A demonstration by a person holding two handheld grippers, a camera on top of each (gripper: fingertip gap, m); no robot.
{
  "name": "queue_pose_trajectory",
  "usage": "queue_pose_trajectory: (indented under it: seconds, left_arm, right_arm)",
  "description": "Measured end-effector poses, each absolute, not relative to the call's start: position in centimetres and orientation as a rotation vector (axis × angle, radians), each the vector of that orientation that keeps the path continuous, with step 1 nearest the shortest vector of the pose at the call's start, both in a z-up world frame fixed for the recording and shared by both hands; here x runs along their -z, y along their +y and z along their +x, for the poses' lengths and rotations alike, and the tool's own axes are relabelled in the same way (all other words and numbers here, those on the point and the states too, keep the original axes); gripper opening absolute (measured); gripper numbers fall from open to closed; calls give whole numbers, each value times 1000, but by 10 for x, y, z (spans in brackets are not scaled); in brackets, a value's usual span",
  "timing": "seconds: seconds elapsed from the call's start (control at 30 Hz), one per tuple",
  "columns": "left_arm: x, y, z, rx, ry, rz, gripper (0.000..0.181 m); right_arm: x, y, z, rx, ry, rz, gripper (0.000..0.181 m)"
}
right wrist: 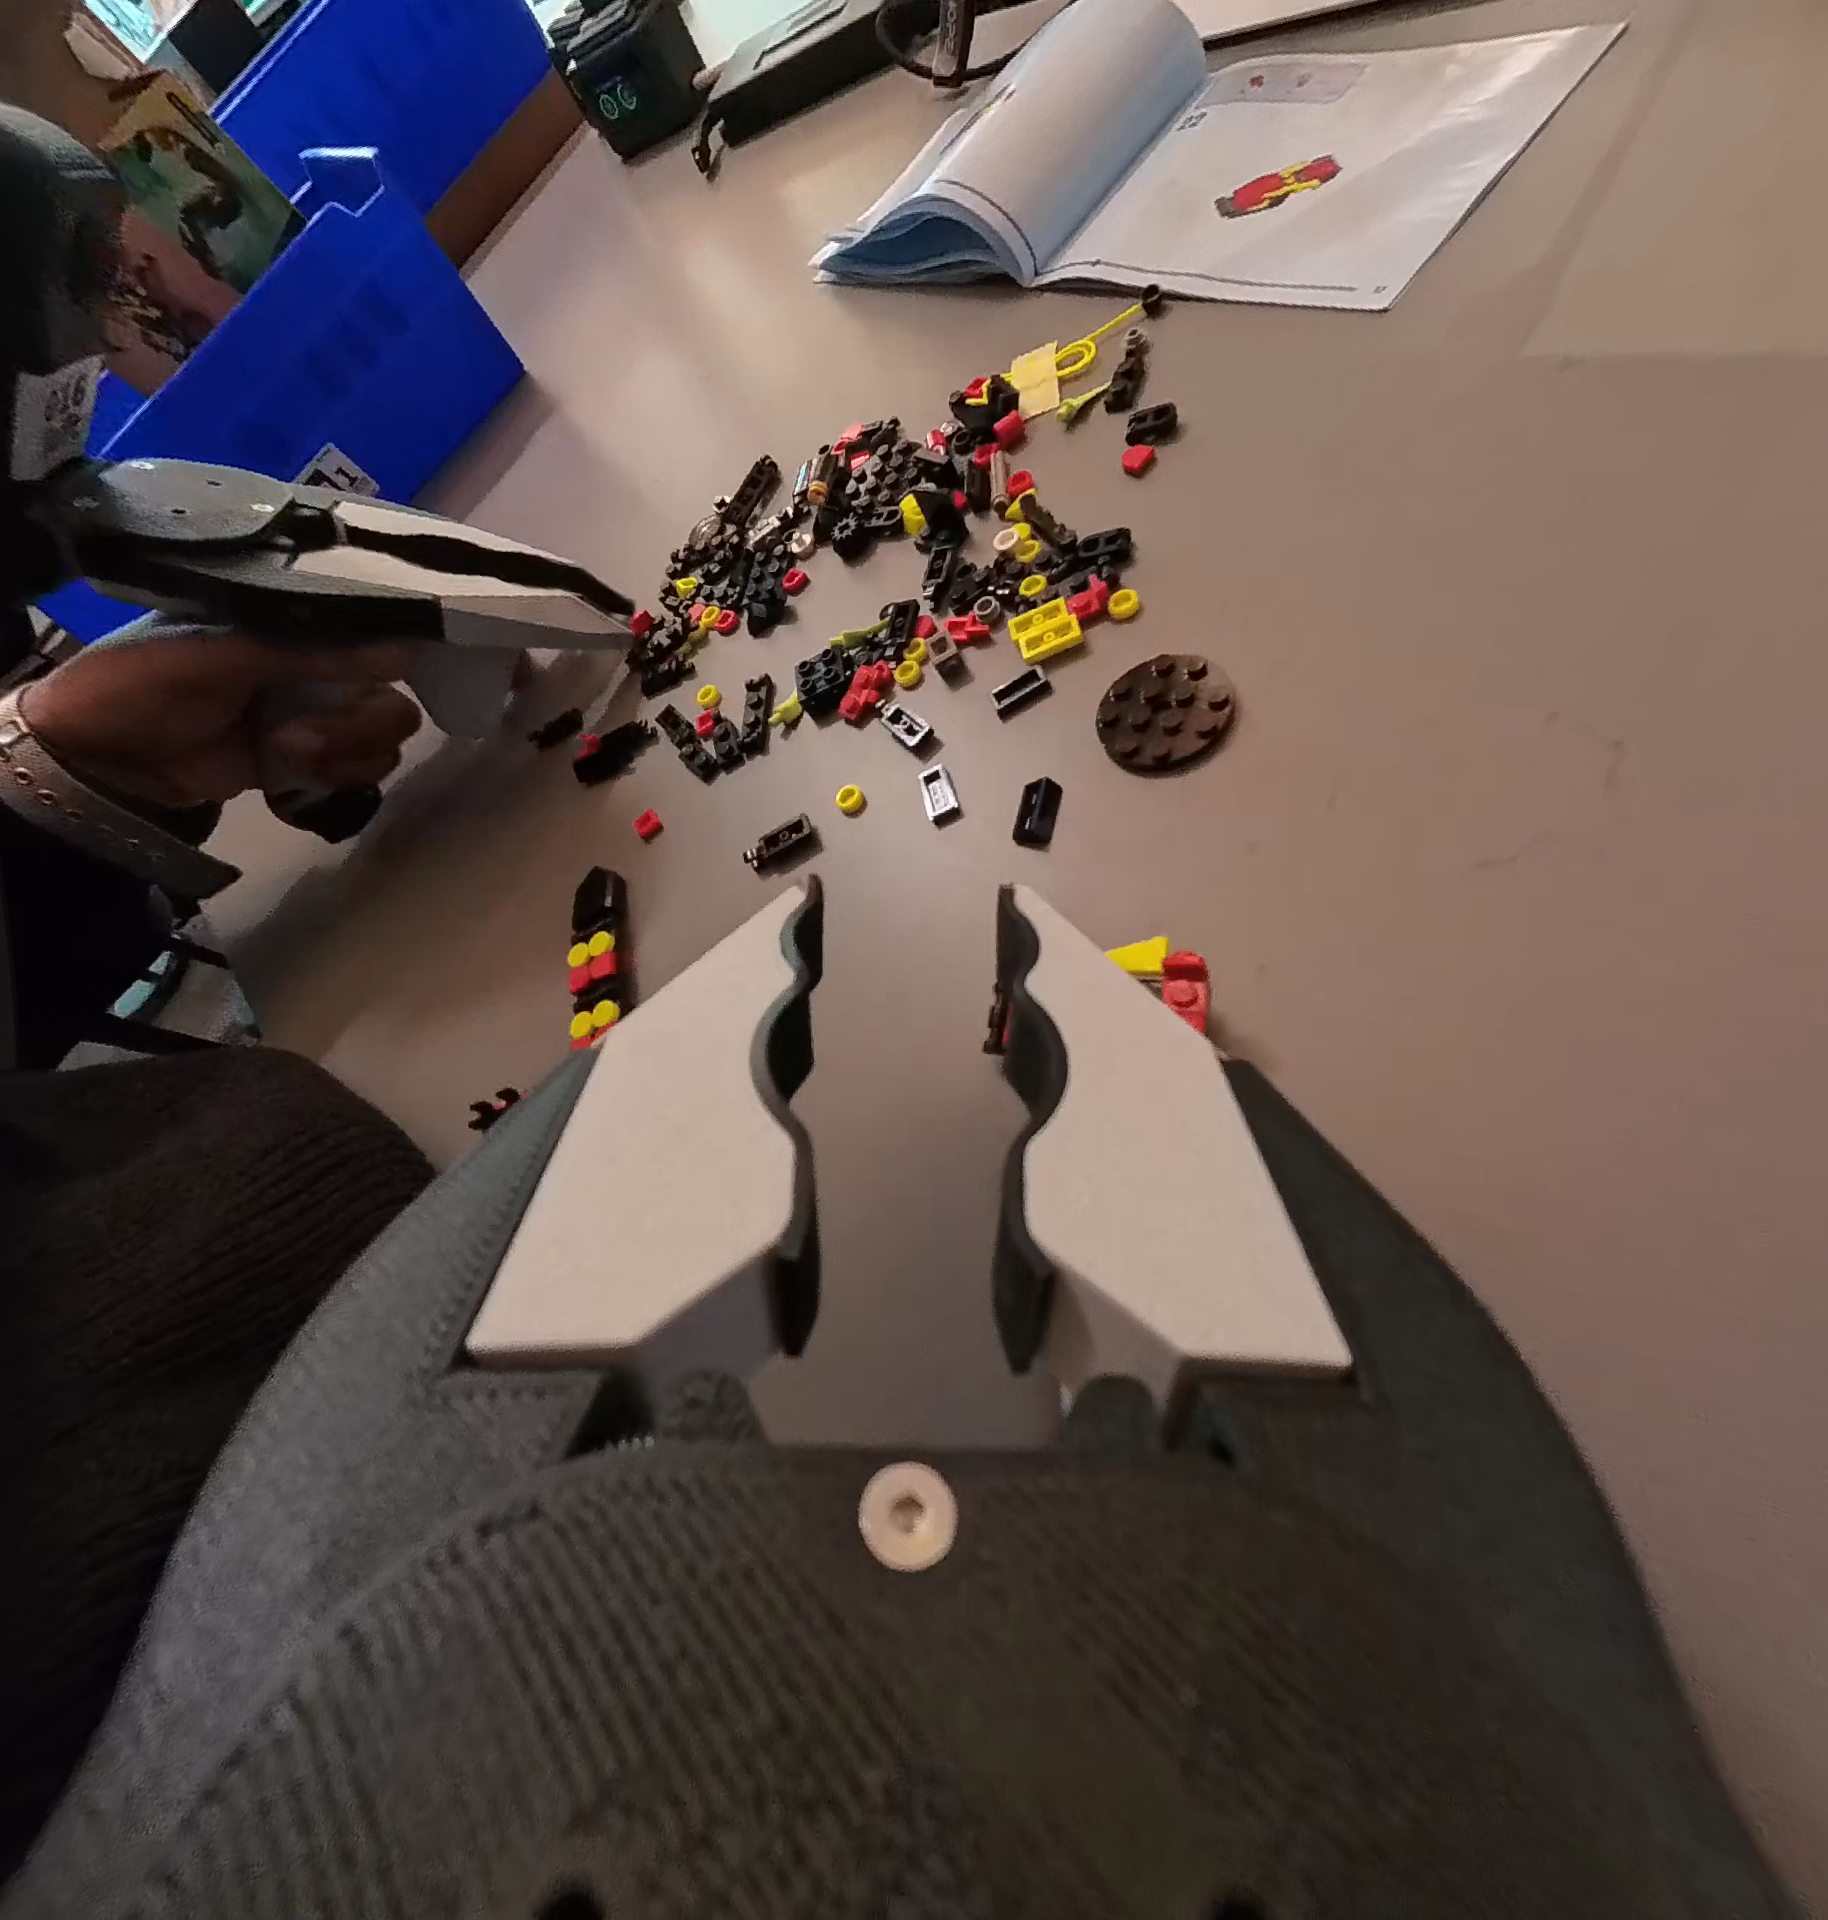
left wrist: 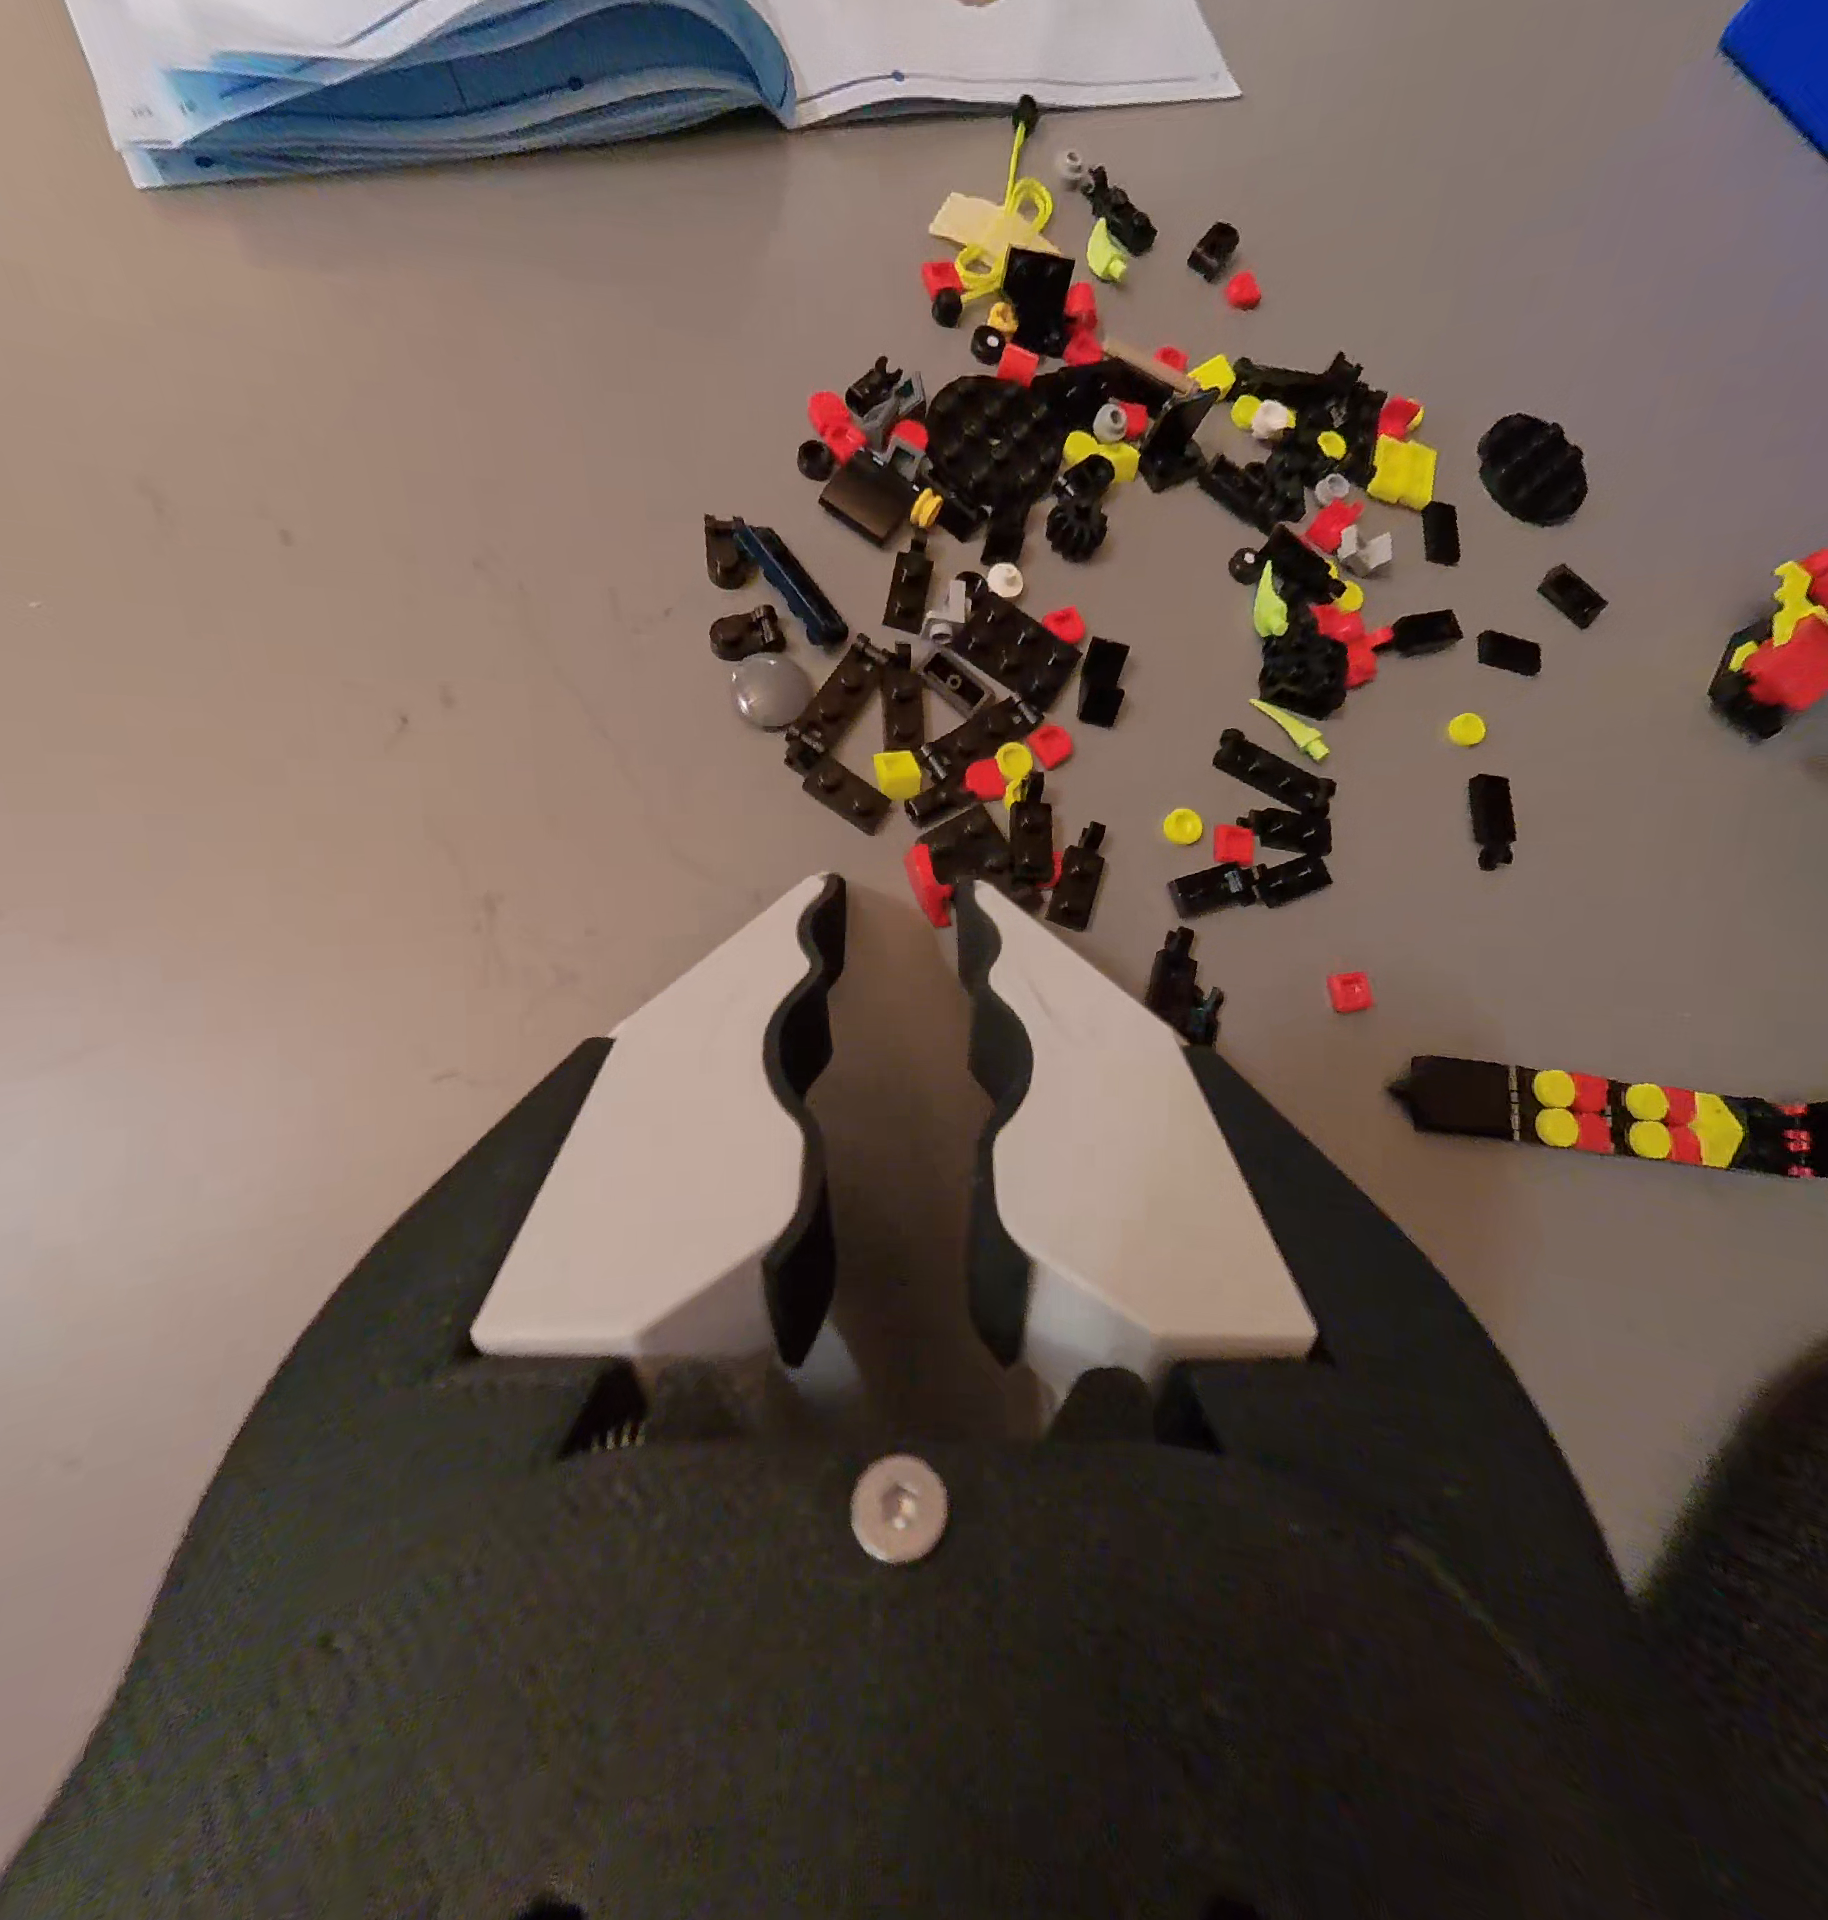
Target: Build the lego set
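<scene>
Over the grey table (left wrist: pixel 266 623), left gripper (left wrist: pixel 894 904) hovers slightly parted and empty at the near edge of the scattered black, red and yellow lego pieces (left wrist: pixel 1097 582); best to descend squarely on one small brick; right gripper (right wrist: pixel 908 902) waits wide apart, empty, beside the red-and-yellow sub-assembly (right wrist: pixel 1180 977).

My fingers (left wrist: pixel 681 1132) are smooth matt grey plastic, set in a black body (left wrist: pixel 889 1683) with a rough, ridged printed grain and one shiny metal screw (left wrist: pixel 897 1508). The lego pieces (left wrist: pixel 1003 644) are glossy plastic. The worktop (left wrist: pixel 318 623) looks matt and smooth, perhaps laminate. The instruction booklet (right wrist: pixel 1284 197) is paper with a slight sheen. The blue bin (right wrist: pixel 349 343) is smooth plastic.
</scene>
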State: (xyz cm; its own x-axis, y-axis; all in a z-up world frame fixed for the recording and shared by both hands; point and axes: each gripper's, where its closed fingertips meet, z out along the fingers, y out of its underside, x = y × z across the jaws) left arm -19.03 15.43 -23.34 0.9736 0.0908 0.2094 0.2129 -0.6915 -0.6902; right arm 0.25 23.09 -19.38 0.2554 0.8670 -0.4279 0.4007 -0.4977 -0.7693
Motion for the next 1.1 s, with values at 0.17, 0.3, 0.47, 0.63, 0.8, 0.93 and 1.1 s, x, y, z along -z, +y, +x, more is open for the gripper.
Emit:
queue_pose_trajectory:
  seconds: [0.17, 0.3, 0.47, 0.63, 0.8, 0.93, 1.1]
  left_arm:
    - [234, 155, -190, 215, -209, -2334, 9]
    - [233, 157, -184, 233, -164, -2320, 4]
    - [199, 169, -169, 298, -58, -2125, 0]
    - [169, 168, -113, 383, 199, -1971, 0]
    - [163, 163, -65, 303, 440, -1899, 1]
    - [176, 160, -48, 263, 553, -1911, 1]
    - [169, 160, -44, 325, 529, -1884, 1]
  right_arm:
    - [195, 230, 2, -1149, -1175, -2005, 32]
    - [194, 228, 2, -1151, -1180, -1997, 32]
    - [189, 226, 2, -1168, -1173, -1985, 32]
    - [173, 192, -16, -1292, -1218, -1880, 31]
    - [161, 153, -29, -1437, -1290, -1803, 36]
    - [152, 158, -27, -1522, -1196, -1816, 36]
    - [154, 154, -26, -1489, -1222, -1822, 34]
